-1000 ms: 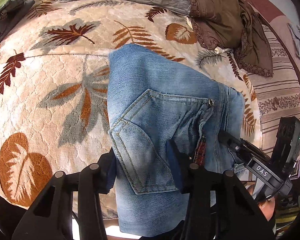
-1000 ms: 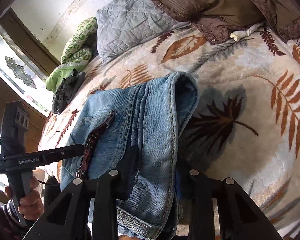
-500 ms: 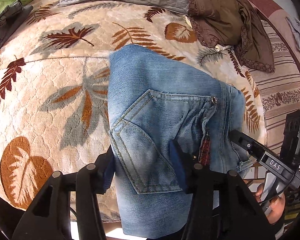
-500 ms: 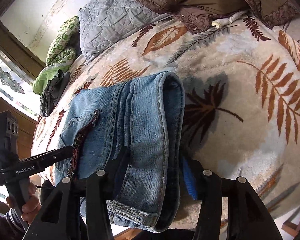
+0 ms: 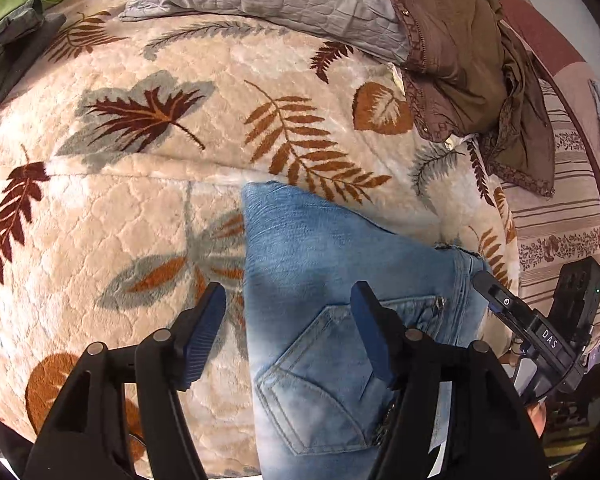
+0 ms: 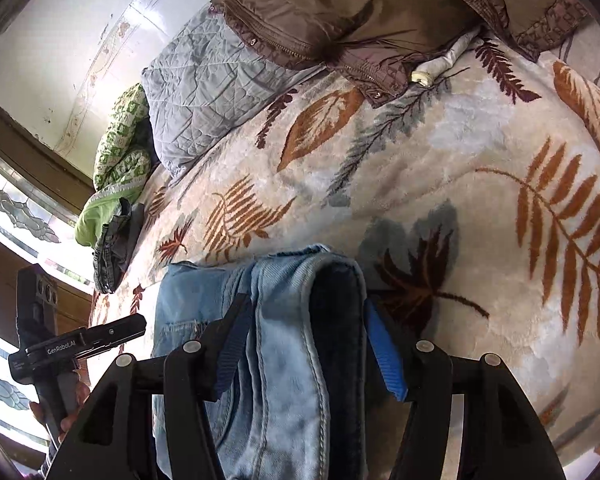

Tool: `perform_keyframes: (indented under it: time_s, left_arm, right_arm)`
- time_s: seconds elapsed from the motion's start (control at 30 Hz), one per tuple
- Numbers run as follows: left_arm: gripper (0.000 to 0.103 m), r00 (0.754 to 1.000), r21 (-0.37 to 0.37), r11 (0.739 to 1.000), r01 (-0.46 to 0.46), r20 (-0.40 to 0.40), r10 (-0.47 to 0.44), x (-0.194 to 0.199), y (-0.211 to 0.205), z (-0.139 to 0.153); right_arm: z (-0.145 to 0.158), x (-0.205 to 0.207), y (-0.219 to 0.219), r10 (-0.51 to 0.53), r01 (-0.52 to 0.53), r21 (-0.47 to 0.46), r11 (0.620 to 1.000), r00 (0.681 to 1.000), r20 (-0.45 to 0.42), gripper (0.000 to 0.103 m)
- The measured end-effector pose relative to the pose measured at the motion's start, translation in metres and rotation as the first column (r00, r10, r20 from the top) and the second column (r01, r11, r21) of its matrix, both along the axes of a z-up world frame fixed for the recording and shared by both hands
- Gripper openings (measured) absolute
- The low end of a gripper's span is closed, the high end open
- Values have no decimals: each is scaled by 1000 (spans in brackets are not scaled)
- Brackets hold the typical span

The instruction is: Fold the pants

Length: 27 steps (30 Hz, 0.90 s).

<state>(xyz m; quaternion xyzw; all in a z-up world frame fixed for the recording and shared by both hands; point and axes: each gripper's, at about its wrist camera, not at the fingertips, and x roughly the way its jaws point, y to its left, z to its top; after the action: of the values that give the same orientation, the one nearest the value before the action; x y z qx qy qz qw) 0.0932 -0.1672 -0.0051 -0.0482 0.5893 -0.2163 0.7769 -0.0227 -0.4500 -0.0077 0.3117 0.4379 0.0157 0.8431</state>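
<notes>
Folded light-blue denim pants [image 5: 340,280] lie on leaf-print bed blanket [image 5: 140,216], long axis running ahead of both grippers. Left gripper [image 5: 288,336] and right gripper [image 6: 304,344] opening, pads clear, holding nothing. Right gripper straddles fold edge, nearer.

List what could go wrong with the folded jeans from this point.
1. The jeans lie at the near edge of the leaf blanket, part hanging over; once let go they may slide off.
2. The left gripper and right gripper are opening with denim between their jaws; a pad could snag and undo the fold.
3. The thick rolled fold may spring open.
</notes>
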Motion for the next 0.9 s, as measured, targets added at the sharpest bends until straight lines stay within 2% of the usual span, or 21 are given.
perform_keyframes:
  time_s: [0.07, 0.1, 0.13, 0.23, 0.3, 0.37, 0.4, 0.47, 0.5, 0.57, 0.6, 0.63, 0.7, 0.77, 0.83, 0.9]
  left_arm:
    - [65, 1000, 36, 999, 14, -29, -13, 11, -15, -10]
    - [64, 999, 45, 999, 24, -46, -21, 14, -22, -13]
    - [62, 998, 44, 999, 28, -55, -26, 17, -26, -14]
    - [62, 998, 62, 998, 23, -55, -20, 23, -34, -14]
    - [62, 998, 73, 997, 29, -55, -25, 28, -37, -18]
    - [62, 998, 80, 996, 35, -59, -30, 29, -37, -19]
    - [62, 997, 83, 996, 39, -63, -34, 29, -37, -18]
    - [62, 996, 77, 995, 66, -60, -61, 23, -33, -10]
    - [62, 995, 68, 993, 94, -47, -91, 19, -31, -3]
    - [62, 985, 59, 983, 172, 14, -173, 9, -29, 17]
    - [62, 971, 62, 972, 228, 54, -231, 4, -32, 29]
    - [65, 949, 72, 952, 297, 89, -303, 0, -38, 39]
    - [73, 891, 118, 900, 419, 133, -433, -7, -57, 53]
    - [76, 826, 164, 839, 519, 155, -542, -10, -79, 59]
    - [76, 763, 211, 770, 602, 133, -633, -10, -104, 57]
    - [76, 712, 236, 715, 659, 110, -693, -10, -125, 54]
  right_arm:
    - [-5, 17, 6, 30, -30, 13, 999, 1000, -9, 48]
    - [-7, 23, 11, 43, -43, 13, 999, 999, -16, 17]
    - [-4, 29, 16, 69, -69, 14, 998, 998, -4, 5]
    - [28, 28, 38, 146, -136, -101, 986, 984, 102, 5]
    - [37, 24, 41, 142, -124, -135, 983, 981, 134, 5]
    - [26, 27, 32, 118, -106, -119, 987, 988, 100, 5]
    - [14, 29, 25, 90, -83, -122, 989, 994, 55, 6]
    - [-13, 29, 15, 63, -68, -107, 992, 997, -42, 16]
    - [-18, 22, 10, 44, -47, -79, 996, 998, -47, 24]
    - [-13, 1, -1, 16, -17, 43, 999, 1000, 14, 25]
    - [-10, -12, -5, -2, -2, 91, 996, 999, 41, 29]
    - [-6, -27, -9, -27, 19, 122, 992, 998, 61, 40]
    - [-3, -58, -12, -76, 63, 153, 986, 994, 76, 52]
    - [-5, -86, -11, -113, 97, 184, 978, 990, 78, 56]
    - [-12, -109, -8, -154, 137, 224, 965, 986, 58, 59]
    - [-20, -128, -5, -190, 166, 282, 945, 980, 56, 59]
